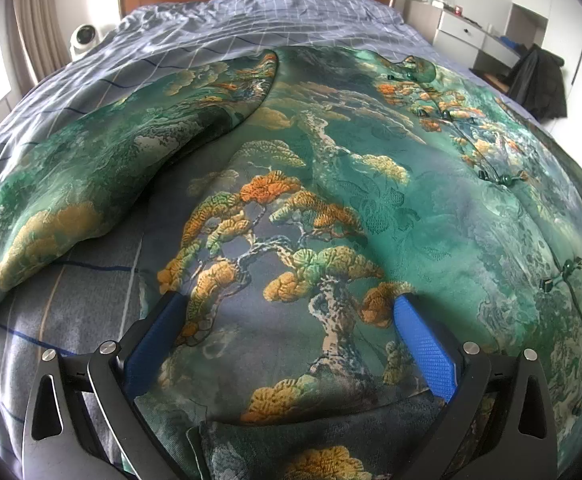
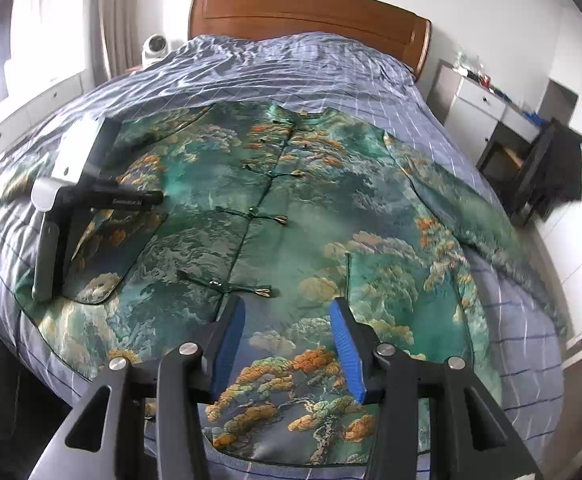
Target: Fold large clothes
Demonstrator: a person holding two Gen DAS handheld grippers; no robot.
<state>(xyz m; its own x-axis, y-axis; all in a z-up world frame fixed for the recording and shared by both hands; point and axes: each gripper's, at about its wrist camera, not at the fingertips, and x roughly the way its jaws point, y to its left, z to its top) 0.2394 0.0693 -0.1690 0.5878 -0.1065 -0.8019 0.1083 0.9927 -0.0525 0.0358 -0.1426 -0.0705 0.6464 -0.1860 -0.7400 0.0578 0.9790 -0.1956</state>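
Item one: the green silk-like jacket printed with orange and gold pine trees (image 2: 291,216) lies spread front-up across the blue-grey checked bedsheet (image 2: 291,72), filling the centre of both views. Its row of dark knot fastenings (image 2: 251,212) runs down the middle in your right wrist view.

Item two: your left gripper (image 1: 287,308) has its blue-padded fingers spread wide, low over the pine print at the bottom of the left wrist view, nothing between them. In the right wrist view it shows at centre left as a black and silver body (image 2: 71,196) over the folded-in sleeve.

Item three: your right gripper (image 2: 287,312) is also wide, with fabric showing between its fingers at lower centre; you cannot tell whether it touches the cloth.

Surroundings: brown wooden headboard (image 2: 307,12) at top; white round camera (image 2: 155,48) at upper left; white drawer unit (image 2: 479,108) and dark garment over a chair (image 2: 551,168) at right, well apart from the jacket.
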